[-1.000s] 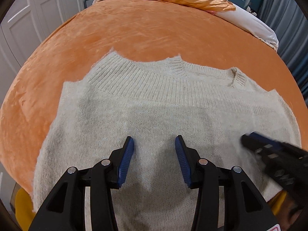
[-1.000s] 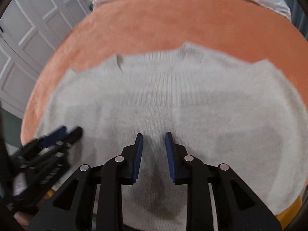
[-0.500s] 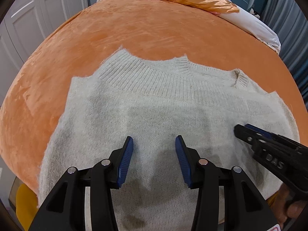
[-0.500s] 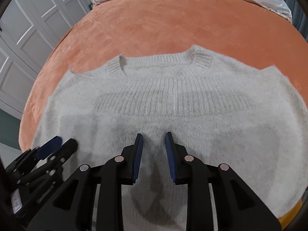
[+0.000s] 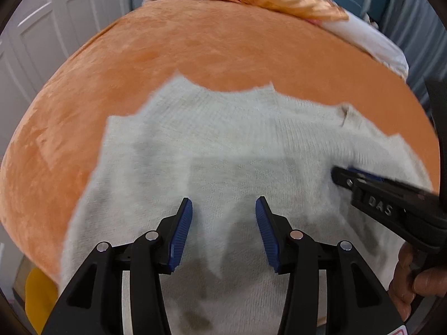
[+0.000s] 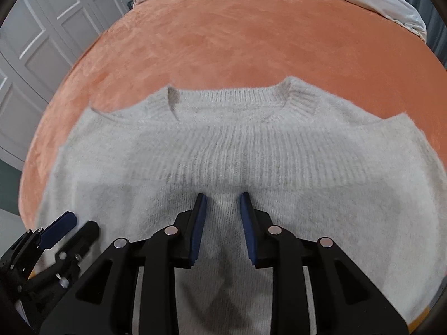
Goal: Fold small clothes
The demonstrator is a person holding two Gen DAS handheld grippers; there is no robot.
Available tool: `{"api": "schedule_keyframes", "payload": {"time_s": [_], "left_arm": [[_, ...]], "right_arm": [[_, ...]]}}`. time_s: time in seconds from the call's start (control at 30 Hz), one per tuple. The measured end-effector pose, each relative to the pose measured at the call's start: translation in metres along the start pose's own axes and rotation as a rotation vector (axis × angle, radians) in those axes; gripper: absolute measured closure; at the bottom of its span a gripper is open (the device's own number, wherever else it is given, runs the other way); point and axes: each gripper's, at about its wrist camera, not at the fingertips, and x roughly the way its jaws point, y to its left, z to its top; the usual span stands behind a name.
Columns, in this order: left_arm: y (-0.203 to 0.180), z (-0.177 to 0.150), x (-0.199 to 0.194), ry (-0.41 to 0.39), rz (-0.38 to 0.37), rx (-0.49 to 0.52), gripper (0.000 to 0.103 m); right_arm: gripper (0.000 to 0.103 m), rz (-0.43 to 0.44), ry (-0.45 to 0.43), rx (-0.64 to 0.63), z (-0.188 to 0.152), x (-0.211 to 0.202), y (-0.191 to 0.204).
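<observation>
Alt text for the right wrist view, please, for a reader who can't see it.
A pale grey knit sweater lies spread flat on an orange bedspread, neckline at the far side. The right gripper hangs over its middle, blue pads apart with nothing between them. The left gripper shows at lower left, its jaws opening over the sweater's edge.
</observation>
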Motion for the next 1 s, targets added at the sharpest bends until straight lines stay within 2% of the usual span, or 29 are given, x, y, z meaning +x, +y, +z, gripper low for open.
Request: {"api": "schedule_keyframes", "payload": {"time_s": [0.03,0.13,0.2,0.33,0.5,0.67,0.7,0.73,0.77,0.83,0.9,1.0], "left_arm": [[0.007,0.001,-0.009,-0.019,0.005,-0.019,0.046],[0.038,0.003,-0.037,-0.091,0.023,-0.085,0.032],[0.065,0.002,-0.044,-0.093,0.039,-0.144,0.032],[0.113,-0.007,-0.021,0.009,0.001,-0.294,0.031],[0.134,-0.026,0.018,0.117,-0.139,-0.447,0.031],[0.116,-0.019,0.021,0.076,-0.122,-0.395,0.029],[0.112,-0.017,0.022,0.076,-0.134,-0.389,0.031],[0.109,-0.013,0.022,0.076,-0.146,-0.382,0.046],[0.103,-0.009,0.022,0.081,-0.161,-0.369,0.055],[0.095,-0.004,0.015,0.077,-0.145,-0.331,0.090],[0.082,0.004,0.000,0.041,-0.131,-0.284,0.091],[0.057,0.014,-0.031,-0.025,-0.165,-0.222,0.092]], "right_arm": [[0.078,0.008,-0.008,-0.002,-0.002,-0.007,0.000],[0.078,0.041,-0.028,-0.016,-0.013,-0.030,0.002],[0.078,0.056,-0.013,-0.021,-0.023,-0.038,0.002],[0.078,0.051,0.062,-0.021,-0.039,-0.021,-0.001],[0.078,0.031,0.054,-0.048,-0.041,-0.012,0.004],[0.077,0.039,0.045,-0.066,-0.043,-0.009,0.002],[0.077,0.042,0.043,-0.066,-0.041,-0.007,0.003],[0.076,0.045,0.039,-0.065,-0.042,-0.007,0.003],[0.076,0.049,0.034,-0.063,-0.042,-0.007,0.003],[0.076,0.057,0.026,-0.062,-0.043,-0.008,0.001],[0.076,0.068,0.021,-0.055,-0.044,-0.011,-0.001],[0.076,0.121,0.008,-0.001,-0.046,-0.023,-0.013]]}}
